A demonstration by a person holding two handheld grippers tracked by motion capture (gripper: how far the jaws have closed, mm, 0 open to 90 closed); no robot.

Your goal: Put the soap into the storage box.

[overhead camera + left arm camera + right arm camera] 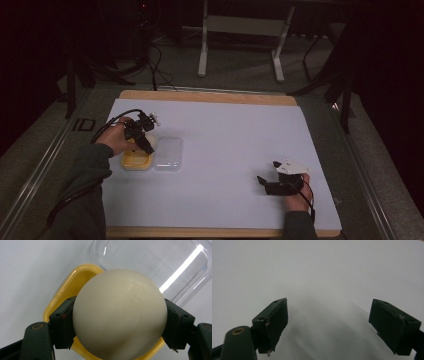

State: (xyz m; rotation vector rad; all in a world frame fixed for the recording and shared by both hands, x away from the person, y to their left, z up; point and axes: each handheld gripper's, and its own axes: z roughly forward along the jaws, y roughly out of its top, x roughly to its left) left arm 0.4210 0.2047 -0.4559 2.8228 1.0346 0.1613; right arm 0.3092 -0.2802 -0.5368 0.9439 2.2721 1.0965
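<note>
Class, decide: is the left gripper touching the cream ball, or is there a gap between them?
Touching. In the left gripper view, the left gripper has both black jaws pressed flat against opposite sides of the cream ball, with no gap on either side.

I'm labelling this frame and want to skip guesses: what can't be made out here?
- Inside of the yellow tray: hidden in the left gripper view by the cream ball that the left gripper holds.
- Far end of the clear lid: cut off by that view's top edge.
- Ball in the high view: mostly hidden behind the left gripper, too small for detail.
- Right gripper: open; the white sheet beneath looks blurred.
</note>
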